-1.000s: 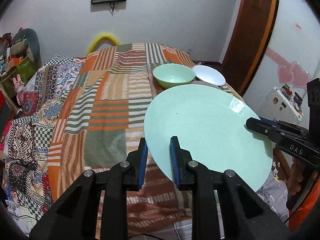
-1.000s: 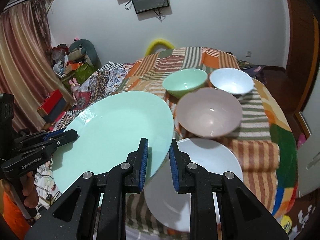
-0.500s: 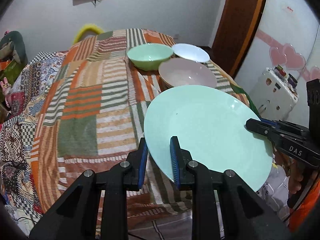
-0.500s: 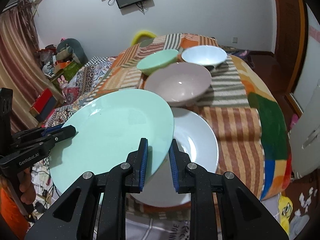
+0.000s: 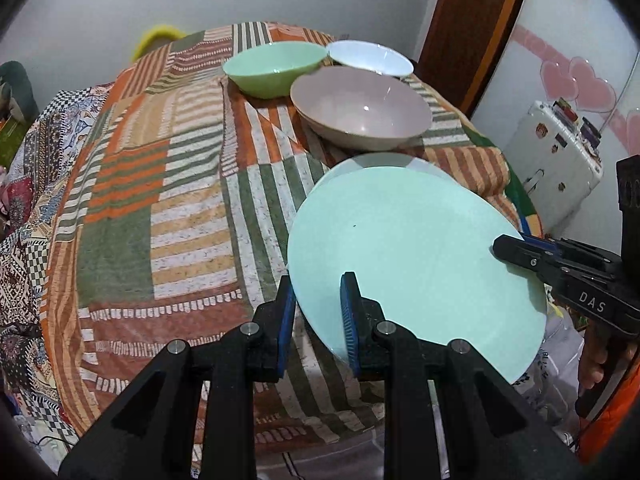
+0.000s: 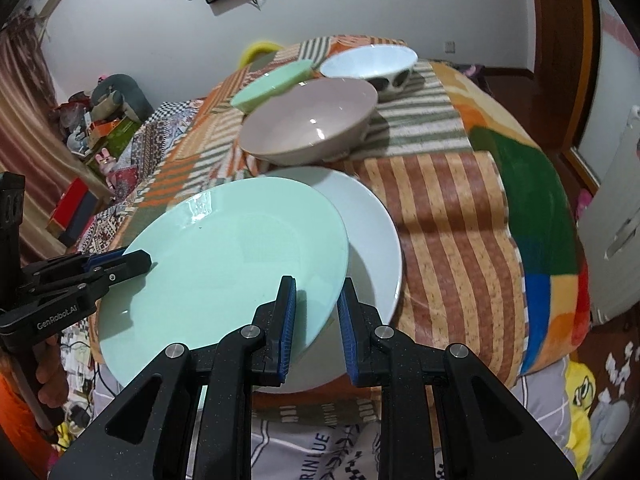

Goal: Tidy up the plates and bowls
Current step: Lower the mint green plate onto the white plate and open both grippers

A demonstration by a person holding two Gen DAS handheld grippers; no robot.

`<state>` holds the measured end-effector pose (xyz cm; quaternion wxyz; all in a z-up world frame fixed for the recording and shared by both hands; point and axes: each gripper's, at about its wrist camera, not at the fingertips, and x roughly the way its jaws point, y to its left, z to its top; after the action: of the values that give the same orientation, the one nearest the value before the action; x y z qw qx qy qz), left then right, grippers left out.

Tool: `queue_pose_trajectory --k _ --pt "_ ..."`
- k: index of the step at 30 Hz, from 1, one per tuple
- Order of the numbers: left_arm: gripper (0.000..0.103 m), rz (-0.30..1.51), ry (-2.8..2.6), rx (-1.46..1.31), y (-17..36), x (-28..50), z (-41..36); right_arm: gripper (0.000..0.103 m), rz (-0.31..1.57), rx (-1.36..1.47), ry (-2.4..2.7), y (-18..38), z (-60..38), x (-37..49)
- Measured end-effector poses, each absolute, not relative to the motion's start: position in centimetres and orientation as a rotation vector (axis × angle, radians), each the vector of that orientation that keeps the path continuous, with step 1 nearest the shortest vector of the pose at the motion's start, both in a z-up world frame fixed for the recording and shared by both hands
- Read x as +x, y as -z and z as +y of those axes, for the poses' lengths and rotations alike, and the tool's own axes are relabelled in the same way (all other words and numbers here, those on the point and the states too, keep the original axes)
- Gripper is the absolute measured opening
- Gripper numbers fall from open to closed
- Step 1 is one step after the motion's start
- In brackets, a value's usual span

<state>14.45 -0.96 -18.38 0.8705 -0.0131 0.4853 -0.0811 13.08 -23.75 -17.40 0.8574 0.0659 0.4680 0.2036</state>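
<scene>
My left tongs [image 5: 317,312] pinch one rim of the green plate [image 5: 412,256], and my right tongs [image 6: 317,312] pinch the opposite rim, so the plate hangs tilted between them in the lower middle of both views. Under it, a white plate [image 6: 372,240] lies on the striped patchwork cover [image 5: 168,200]; its edge shows past the green one. Above them in frame sits a beige bowl [image 6: 308,120], with a green bowl [image 5: 274,66] and a white bowl [image 6: 370,64] just beyond it, close together.
</scene>
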Motion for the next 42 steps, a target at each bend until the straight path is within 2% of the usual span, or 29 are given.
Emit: queue_pose_trajectory --k 29,42 --pt "0.022 1.122 0.152 -0.012 22.7 17.7 -1.8 0.019 1.047 0.154 -0.404 19.6 -24.0 14.6" --pt "0.023 1.13 0.148 -0.002 22.7 17.8 -2.0 0.019 1.034 0.153 -0.397 19.5 -24.1 14.7"
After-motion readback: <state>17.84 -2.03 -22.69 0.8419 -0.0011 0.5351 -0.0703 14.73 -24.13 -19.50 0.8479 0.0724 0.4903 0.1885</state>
